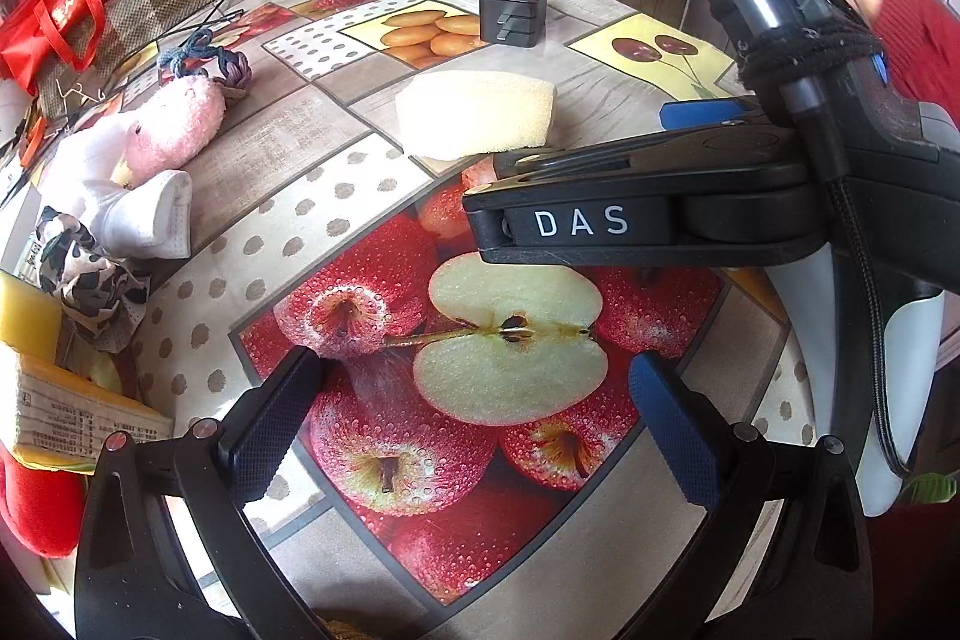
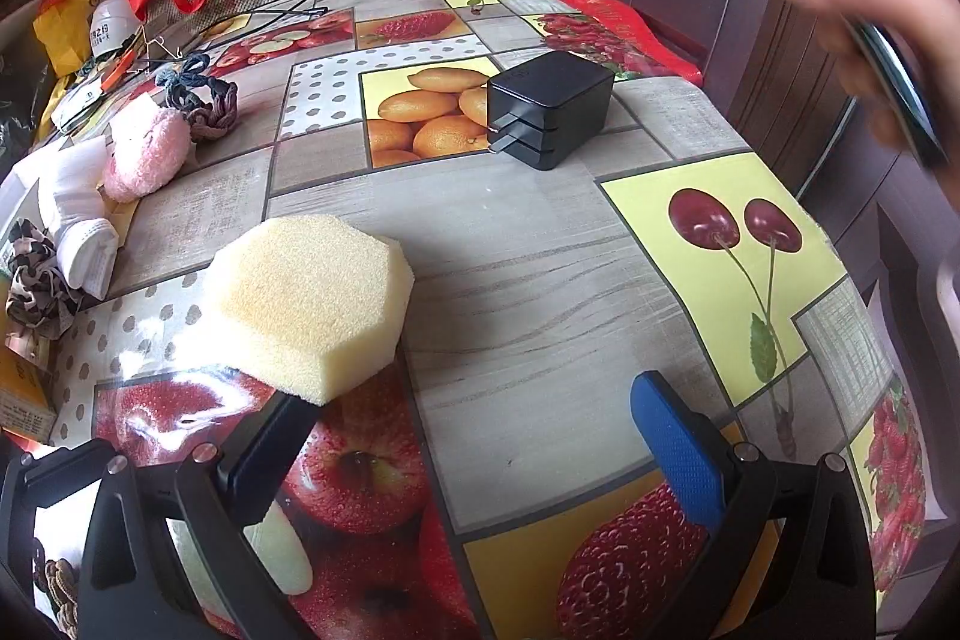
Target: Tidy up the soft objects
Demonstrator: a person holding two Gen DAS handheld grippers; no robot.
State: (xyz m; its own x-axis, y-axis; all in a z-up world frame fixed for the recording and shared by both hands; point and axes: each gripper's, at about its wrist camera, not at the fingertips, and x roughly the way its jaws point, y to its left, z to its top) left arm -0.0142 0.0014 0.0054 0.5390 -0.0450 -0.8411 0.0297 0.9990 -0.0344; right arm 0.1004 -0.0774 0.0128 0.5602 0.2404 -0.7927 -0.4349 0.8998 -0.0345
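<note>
Now | sponge (image 2: 312, 304) on table (image 2: 540, 280) | both grippers (image 1: 474, 424) (image 2: 474, 436) agape, empty

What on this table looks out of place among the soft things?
The black charger near the far edge stands out: it is a hard plug block, apart from the yellow sponge and the soft pile at the left, the pink plush and white sock. Nothing looks spilled or damaged.

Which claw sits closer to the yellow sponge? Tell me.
Right. The right claw is open with its left finger at the yellow sponge. The left claw hangs open farther back over the apple print, the right tool between it and the sponge.
</note>
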